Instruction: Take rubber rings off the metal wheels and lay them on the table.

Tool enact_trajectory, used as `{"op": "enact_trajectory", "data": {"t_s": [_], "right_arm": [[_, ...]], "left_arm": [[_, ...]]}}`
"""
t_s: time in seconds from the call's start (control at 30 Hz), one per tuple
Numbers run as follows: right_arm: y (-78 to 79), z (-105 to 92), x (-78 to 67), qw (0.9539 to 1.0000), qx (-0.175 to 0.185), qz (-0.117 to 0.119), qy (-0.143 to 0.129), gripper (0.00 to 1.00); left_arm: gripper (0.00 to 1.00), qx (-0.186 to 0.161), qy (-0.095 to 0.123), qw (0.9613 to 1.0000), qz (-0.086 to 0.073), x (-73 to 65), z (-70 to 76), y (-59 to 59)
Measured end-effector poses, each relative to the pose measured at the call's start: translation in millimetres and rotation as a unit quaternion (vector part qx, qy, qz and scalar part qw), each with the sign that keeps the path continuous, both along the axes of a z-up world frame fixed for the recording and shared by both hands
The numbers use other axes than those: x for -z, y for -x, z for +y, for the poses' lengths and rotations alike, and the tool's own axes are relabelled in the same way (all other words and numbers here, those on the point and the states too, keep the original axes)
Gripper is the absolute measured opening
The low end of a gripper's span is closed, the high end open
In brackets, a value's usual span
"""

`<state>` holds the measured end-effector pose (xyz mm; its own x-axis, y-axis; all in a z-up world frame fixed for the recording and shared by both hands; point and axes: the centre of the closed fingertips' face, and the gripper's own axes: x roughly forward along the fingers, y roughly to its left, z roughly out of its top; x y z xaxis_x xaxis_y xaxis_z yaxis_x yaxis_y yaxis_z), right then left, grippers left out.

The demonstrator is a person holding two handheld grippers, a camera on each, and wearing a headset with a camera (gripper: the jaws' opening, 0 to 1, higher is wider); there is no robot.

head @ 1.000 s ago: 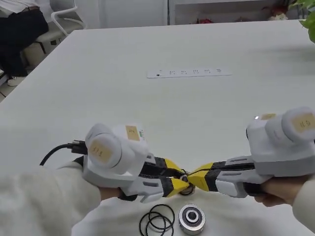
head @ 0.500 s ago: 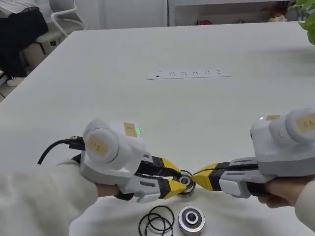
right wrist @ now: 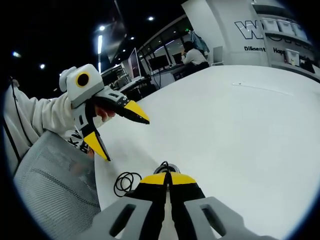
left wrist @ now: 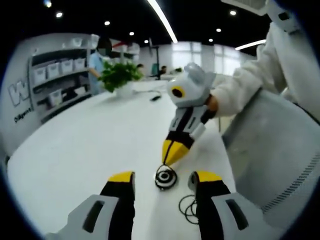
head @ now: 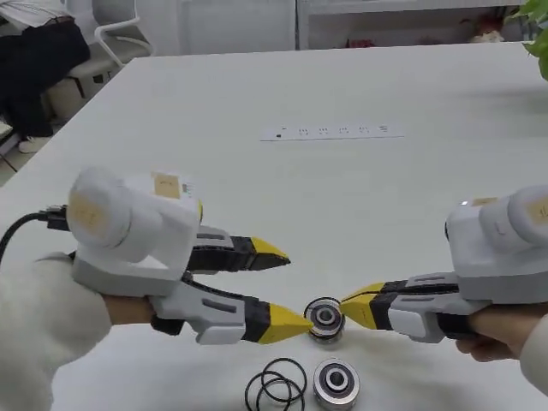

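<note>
A metal wheel (head: 324,316) (left wrist: 166,178) stands on the white table (head: 342,197) between the two grippers. My right gripper (head: 346,306) (right wrist: 169,176) is shut, its yellow tips pinching the black rubber ring at the wheel's rim (right wrist: 165,165). My left gripper (head: 287,288) (left wrist: 165,175) is open, its jaws spread wide just left of the wheel with nothing between them. A second wheel (head: 335,381) lies flat near the front edge. Beside it several loose black rubber rings (head: 276,383) (right wrist: 126,182) (left wrist: 187,209) lie in an overlapping pile.
A white power strip (head: 331,132) lies mid-table, far beyond the work. A black cable (head: 21,227) trails from the left gripper. A chair (head: 116,26) and a seated person (head: 38,51) are at the far left, green leaves (head: 538,34) at the far right.
My left gripper has opened, let go of the wheel and drawn back to the left. The right gripper stays shut at the wheel's rim. The camera shifted slightly.
</note>
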<state>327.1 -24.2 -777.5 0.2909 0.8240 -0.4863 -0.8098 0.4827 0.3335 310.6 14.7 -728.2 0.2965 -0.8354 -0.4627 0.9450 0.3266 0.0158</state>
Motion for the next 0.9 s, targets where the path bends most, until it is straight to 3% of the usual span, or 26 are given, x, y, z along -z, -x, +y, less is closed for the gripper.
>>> {"op": "enact_trajectory", "data": {"t_s": [0.3, 0.43, 0.57, 0.9], "right_arm": [[-4.5, -5.1, -7.9, 0.9999, 0.013, -0.004, -0.010, 0.00], [-6.2, -5.5, -13.8, 0.9997, 0.018, -0.007, -0.016, 0.00], [-7.7, -5.8, -19.0, 0.9994, 0.023, -0.009, -0.023, 0.00], [-8.8, -3.8, -32.2, 0.9988, 0.029, -0.010, -0.039, 0.00]], "left_arm": [[0.62, -0.028, -0.002, 0.9991, -0.031, -25.3, 30.0, 10.7], [0.70, -0.031, -0.009, 0.9989, -0.034, -28.8, 40.4, 22.5], [0.72, -0.043, -0.021, 0.9980, -0.042, -30.1, 54.2, 31.2], [0.80, -0.092, 0.004, 0.9950, -0.038, -36.5, 78.1, 43.5]]}}
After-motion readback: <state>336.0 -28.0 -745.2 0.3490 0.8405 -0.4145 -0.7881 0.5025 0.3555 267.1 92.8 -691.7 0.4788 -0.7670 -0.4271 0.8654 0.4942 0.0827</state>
